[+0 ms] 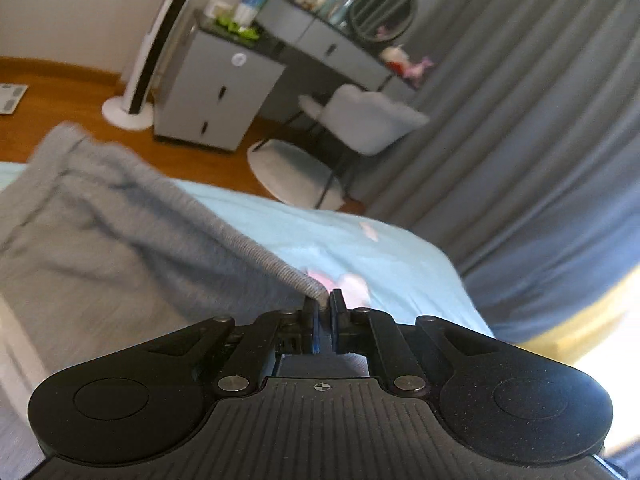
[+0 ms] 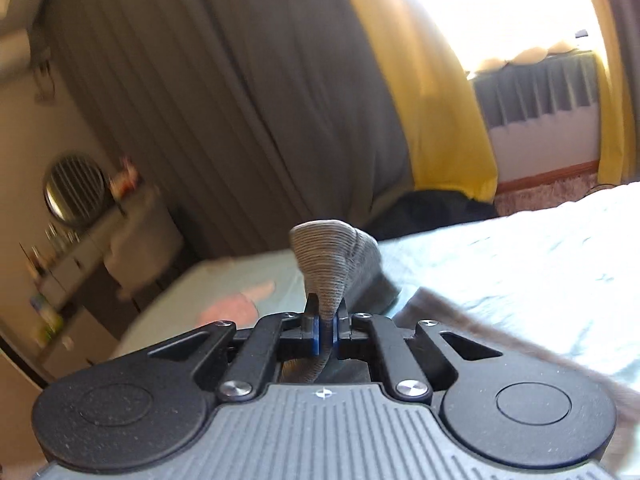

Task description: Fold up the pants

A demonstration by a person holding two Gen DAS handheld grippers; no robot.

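Note:
The grey pants (image 1: 120, 220) hang stretched above a bed with a light blue sheet (image 1: 380, 256). My left gripper (image 1: 323, 304) is shut on the ribbed edge of the pants, which runs up and left from the jaws. My right gripper (image 2: 325, 312) is shut on a ribbed grey cuff (image 2: 324, 256) of the pants that bunches up above the jaws. More grey cloth (image 2: 500, 344) trails to the right over the sheet (image 2: 520, 248).
Pink patches (image 1: 344, 280) mark the sheet. A grey dressing table (image 1: 248, 76) with a round mirror (image 1: 382, 8), a grey chair (image 1: 368, 120) and a white floor fan (image 1: 132, 108) stand beyond the bed. Grey curtains (image 1: 540, 140) and yellow curtains (image 2: 440, 100) hang by a bright window.

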